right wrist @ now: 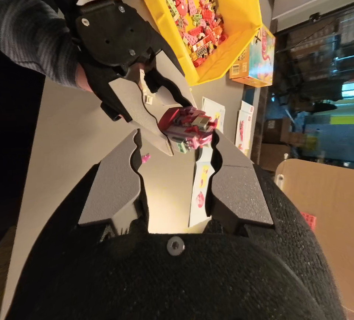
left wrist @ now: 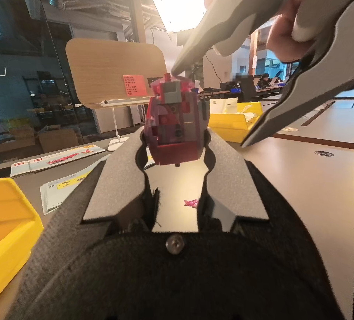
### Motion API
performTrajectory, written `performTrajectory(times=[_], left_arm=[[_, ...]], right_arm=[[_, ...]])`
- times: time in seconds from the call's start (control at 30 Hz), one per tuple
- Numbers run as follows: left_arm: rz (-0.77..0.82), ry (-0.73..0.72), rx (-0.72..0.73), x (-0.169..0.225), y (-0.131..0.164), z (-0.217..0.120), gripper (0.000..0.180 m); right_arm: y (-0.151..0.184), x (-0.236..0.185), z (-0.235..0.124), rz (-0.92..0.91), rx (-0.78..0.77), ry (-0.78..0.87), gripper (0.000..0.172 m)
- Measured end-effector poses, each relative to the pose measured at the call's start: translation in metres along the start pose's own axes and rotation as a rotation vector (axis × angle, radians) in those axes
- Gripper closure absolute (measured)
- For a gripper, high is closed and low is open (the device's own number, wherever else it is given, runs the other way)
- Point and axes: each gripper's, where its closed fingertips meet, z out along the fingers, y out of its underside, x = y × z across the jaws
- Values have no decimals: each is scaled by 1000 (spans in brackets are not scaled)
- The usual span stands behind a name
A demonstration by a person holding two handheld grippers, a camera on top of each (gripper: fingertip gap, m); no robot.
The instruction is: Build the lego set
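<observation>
We see the left tool [left wrist: 175,138] pinching a dark red and purple brick model [left wrist: 173,125] above the counter [left wrist: 287,176]. Our right tool [right wrist: 175,138] hangs spread around the model's far end, one fingertip [left wrist: 173,71] touching its top. A yellow bin [right wrist: 239,52] of bricks lies beyond the model.

The yellow bin [left wrist: 17,220] is cut off at the left edge; the sticky note [left wrist: 135,85] writing is blurred.

Left wrist view looks level along its gripper [left wrist: 175,138] across the counter [left wrist: 287,167]; right wrist view looks steeply down. Both share the close brick model [right wrist: 188,128].
</observation>
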Motion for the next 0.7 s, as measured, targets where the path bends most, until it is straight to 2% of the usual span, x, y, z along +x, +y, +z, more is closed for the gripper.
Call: performTrajectory(times=[0.13,0.2,0.3,0.47,0.7], left_arm=[[-9,18,11,2,-1,0,124],[-28,45,24,5,-3,0,124],[-47,102,55,13,-8,-2,124],[-13,115,49,18,-8,-1,124],[-9,150,48,24,-8,-1,124]], right_arm=[[-3,-1,-4,35,3,-45,98],[-9,6,-9,66,60,-24,101],[-13,23,-20,130,143,38,126],[-5,22,-23,139,106,44,150],[3,18,-20,169,85,14,148]])
